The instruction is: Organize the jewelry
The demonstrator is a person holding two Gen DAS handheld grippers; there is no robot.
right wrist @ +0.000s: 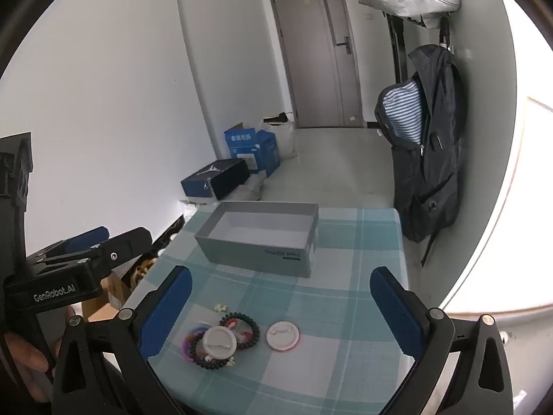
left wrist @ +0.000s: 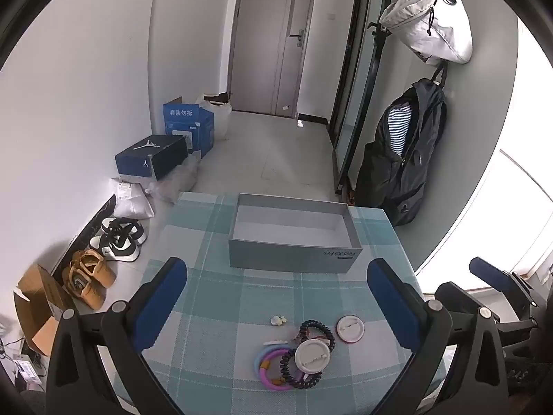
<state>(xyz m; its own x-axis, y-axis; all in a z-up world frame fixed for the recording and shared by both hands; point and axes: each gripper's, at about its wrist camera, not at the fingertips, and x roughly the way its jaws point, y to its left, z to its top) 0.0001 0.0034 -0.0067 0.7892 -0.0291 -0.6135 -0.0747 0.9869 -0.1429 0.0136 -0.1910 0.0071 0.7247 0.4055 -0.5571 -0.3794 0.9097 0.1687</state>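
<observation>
Both hand-held grippers, left and right, hover wide open and empty; the jewelry pile lies just ahead on the table, the empty grey box beyond it.

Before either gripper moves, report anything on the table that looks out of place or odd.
The jewelry lies in a tangled heap near the table's front edge: a round badge sits face-down on overlapping coil hair ties and coloured rings. A second badge lies apart, also face-down. The grey box is empty.
</observation>
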